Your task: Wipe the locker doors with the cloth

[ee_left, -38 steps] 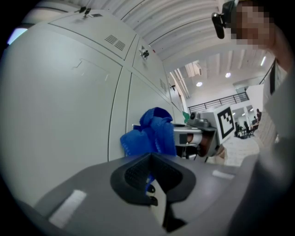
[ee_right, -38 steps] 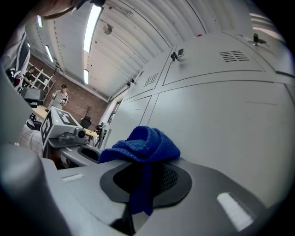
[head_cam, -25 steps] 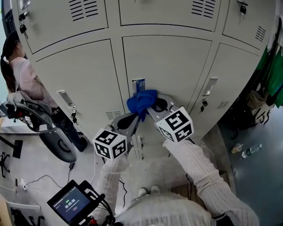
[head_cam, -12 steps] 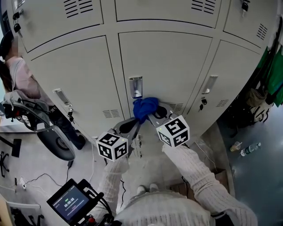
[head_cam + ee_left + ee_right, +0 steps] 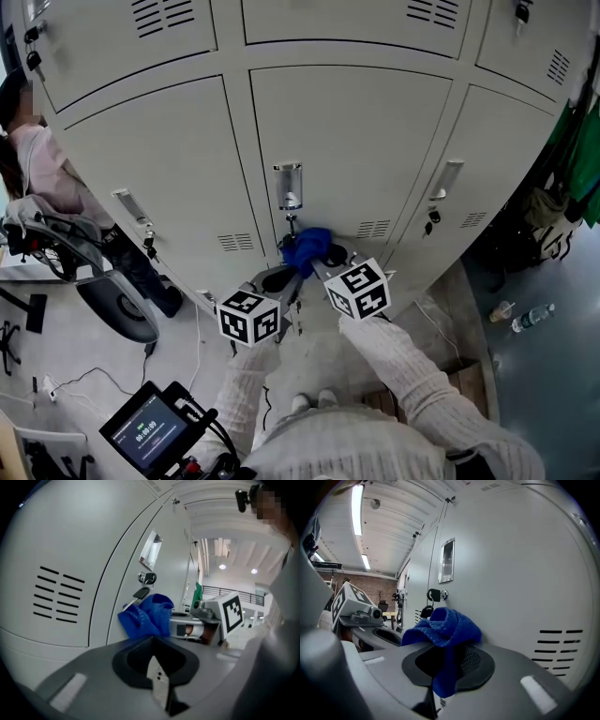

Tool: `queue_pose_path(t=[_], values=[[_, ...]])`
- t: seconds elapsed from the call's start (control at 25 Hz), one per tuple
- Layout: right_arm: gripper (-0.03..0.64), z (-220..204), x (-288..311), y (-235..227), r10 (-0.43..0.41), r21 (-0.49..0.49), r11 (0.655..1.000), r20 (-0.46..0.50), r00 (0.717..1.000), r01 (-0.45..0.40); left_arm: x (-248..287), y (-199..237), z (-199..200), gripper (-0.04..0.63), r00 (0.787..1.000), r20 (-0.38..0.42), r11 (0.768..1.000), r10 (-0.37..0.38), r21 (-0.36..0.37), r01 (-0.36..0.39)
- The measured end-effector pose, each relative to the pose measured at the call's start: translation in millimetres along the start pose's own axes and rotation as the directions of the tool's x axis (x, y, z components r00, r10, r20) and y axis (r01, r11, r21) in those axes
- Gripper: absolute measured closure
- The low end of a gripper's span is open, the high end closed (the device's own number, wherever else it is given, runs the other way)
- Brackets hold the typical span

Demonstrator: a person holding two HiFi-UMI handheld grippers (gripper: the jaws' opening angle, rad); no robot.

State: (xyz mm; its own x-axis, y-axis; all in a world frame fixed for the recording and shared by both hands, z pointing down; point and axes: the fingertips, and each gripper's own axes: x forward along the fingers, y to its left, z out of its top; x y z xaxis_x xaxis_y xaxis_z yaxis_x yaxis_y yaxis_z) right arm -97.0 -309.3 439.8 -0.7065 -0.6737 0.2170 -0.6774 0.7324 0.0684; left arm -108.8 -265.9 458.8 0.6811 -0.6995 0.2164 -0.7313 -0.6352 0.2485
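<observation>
Since the right hand-held gripper (image 5: 317, 261) is clamped on the blue cloth (image 5: 307, 246), it can press it against the middle locker door (image 5: 356, 141), just under the key (image 5: 291, 221). The left hand-held gripper (image 5: 284, 278) is closed on nothing, just idling alongside. Compared with a second ago, the cloth has slid down from the handle plate (image 5: 288, 183).

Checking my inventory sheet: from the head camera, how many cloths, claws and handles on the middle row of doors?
cloth: 1
claws, left claw and right claw: 2
handles: 3
Total: 6
</observation>
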Motion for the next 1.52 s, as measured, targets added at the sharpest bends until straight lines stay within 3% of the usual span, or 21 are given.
queue_pose_path(t=[0.16,0.56,0.8,1.0,1.16,1.32,1.52], values=[[0.568,-6,2,1,-0.001,0.005,1.0,-0.022,1.0,0.001,0,1,-8,0.591,1.0,-0.008,1.0,0.001,-0.027,-0.001],[0.566,-4,-7,0,-0.016,0.009,1.0,-0.048,0.999,0.017,4,-12,-5,0.591,0.999,-0.032,1.0,-0.018,0.014,0.019],[0.566,40,-44,-19,-0.068,-0.013,0.998,0.041,0.997,0.068,10,-48,37,0.591,0.995,-0.007,0.986,-0.095,0.134,0.095],[0.568,104,-85,-27,-0.106,-0.069,0.99,0.178,0.978,0.12,6,-84,94,0.591,0.982,0.087,0.958,-0.171,0.246,0.145],[0.567,159,-111,-34,-0.115,-0.141,0.977,0.282,0.952,0.16,2,-105,144,0.591,0.963,0.145,0.92,-0.226,0.358,0.162],[0.566,218,-132,-46,-0.128,-0.185,0.959,0.392,0.911,0.214,-17,-115,211,0.591,0.942,0.244,0.873,-0.231,0.479,0.09],[0.566,281,-142,-46,-0.112,-0.267,0.928,0.469,0.876,0.262,-41,-123,273,0.591,0.912,0.34,0.83,-0.23,0.558,0.001]])
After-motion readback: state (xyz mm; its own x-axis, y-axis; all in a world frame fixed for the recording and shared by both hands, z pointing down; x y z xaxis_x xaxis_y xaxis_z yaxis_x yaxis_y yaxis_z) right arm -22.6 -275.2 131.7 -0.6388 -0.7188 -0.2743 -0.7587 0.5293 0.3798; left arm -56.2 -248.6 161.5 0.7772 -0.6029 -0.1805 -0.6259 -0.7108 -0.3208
